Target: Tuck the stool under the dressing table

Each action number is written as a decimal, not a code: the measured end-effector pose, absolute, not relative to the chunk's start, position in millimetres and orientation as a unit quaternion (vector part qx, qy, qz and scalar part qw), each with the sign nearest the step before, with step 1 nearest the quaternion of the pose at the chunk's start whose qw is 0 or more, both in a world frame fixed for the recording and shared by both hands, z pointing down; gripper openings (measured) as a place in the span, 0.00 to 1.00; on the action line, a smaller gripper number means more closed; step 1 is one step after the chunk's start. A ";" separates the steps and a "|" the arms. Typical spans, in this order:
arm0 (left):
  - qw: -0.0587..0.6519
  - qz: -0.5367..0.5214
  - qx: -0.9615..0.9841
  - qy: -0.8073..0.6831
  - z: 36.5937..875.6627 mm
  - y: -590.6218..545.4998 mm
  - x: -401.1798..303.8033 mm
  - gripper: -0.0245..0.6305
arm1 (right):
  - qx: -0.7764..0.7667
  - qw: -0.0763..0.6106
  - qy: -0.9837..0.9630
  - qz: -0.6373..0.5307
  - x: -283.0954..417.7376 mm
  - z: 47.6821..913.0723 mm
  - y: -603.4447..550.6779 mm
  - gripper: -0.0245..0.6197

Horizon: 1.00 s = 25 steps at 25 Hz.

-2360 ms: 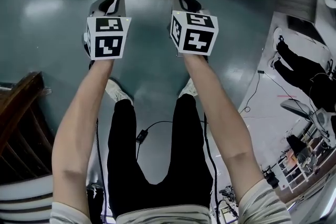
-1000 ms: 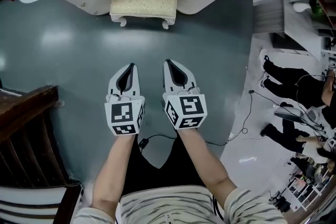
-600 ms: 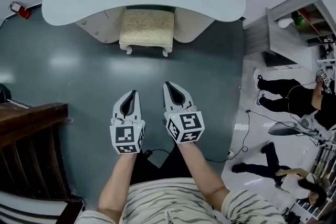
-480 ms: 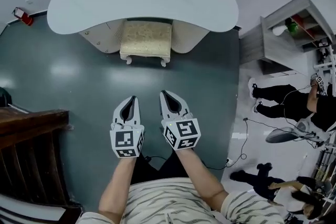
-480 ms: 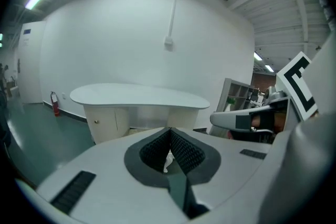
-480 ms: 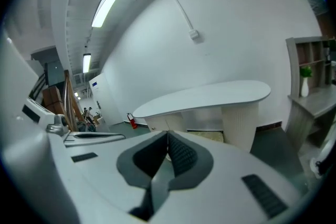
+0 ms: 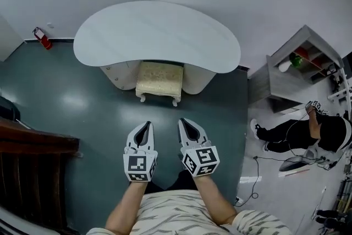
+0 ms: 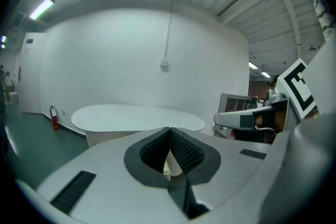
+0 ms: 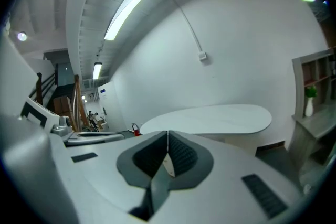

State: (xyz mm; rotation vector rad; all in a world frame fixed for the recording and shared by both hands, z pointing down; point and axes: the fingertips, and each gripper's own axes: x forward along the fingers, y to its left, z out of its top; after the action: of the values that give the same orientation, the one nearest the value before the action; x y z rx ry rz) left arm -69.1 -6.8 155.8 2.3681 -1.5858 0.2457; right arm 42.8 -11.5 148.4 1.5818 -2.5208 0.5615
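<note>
The cream upholstered stool (image 7: 160, 80) stands partly under the white kidney-shaped dressing table (image 7: 157, 36), its front legs still out on the floor. Both grippers hang side by side well back from it, near the person's chest. My left gripper (image 7: 144, 127) is shut with nothing in it, its pads meeting at the tip (image 8: 169, 129). My right gripper (image 7: 186, 123) is shut and empty too (image 9: 167, 135). The table top (image 8: 136, 117) (image 9: 210, 118) shows beyond the jaws in both gripper views.
A dark wooden stair rail (image 7: 27, 173) fills the left edge. A grey shelf unit (image 7: 300, 71) stands right of the table, with a person in black (image 7: 302, 132) and cables on the floor nearby. A red fire extinguisher (image 7: 42, 38) is by the wall.
Both grippers have let go of the stool, drawn back and risen with the person standing up. The stool stays put under the table's front edge.
</note>
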 end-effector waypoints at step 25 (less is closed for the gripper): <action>0.076 -0.008 0.841 -0.535 18.5 31.3 -58.9 0.05 | 0.493 -0.018 -0.859 0.135 30.3 12.4 17.1 0.06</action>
State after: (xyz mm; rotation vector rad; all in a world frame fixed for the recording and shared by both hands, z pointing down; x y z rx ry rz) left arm -58.9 31.3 18.5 2.5231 -1.6039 -0.0227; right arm 30.3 17.1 12.4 1.5662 -2.7310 0.4295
